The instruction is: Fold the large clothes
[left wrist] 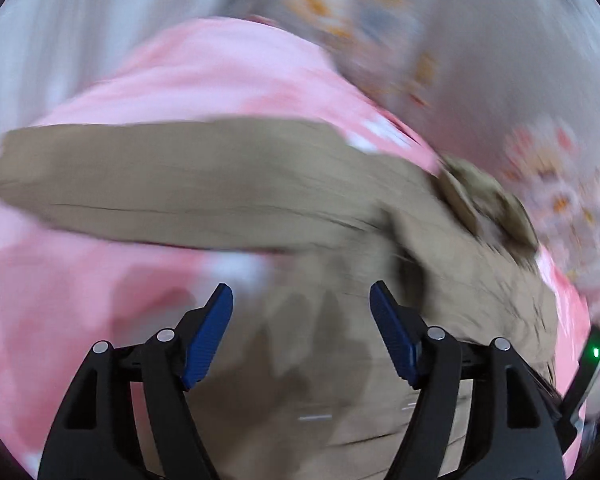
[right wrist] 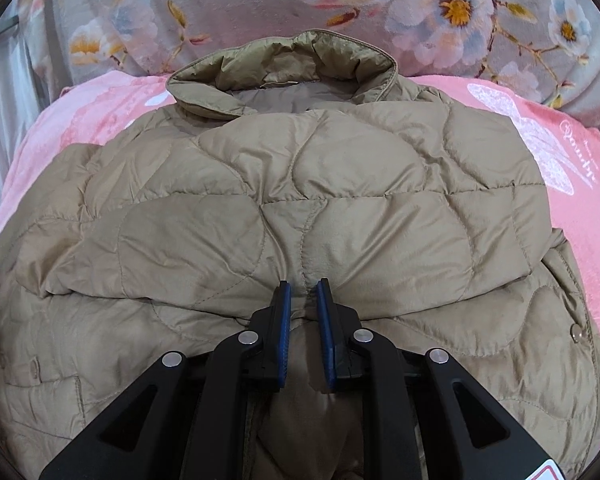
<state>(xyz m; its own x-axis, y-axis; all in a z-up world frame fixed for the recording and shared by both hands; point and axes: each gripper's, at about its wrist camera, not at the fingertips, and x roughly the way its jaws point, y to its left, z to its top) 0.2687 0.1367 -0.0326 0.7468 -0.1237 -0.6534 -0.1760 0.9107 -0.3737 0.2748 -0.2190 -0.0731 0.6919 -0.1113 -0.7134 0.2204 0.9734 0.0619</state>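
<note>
A tan quilted jacket (right wrist: pixel 300 200) lies on a pink blanket (right wrist: pixel 580 184), collar (right wrist: pixel 292 64) at the far side. A folded flap of it lies across the body. My right gripper (right wrist: pixel 303 285) is shut on the near edge of that flap. In the blurred left wrist view the jacket (left wrist: pixel 220 184) stretches across the pink blanket (left wrist: pixel 60 300). My left gripper (left wrist: pixel 301 294) is open and empty just above the jacket fabric.
A grey floral blanket (right wrist: pixel 380 4) lies beyond the pink one, also blurred in the left wrist view (left wrist: pixel 500 60). Pale curtain-like fabric (right wrist: pixel 4 120) hangs at the left. The other gripper's body with a green light (left wrist: pixel 594 354) shows at the right edge.
</note>
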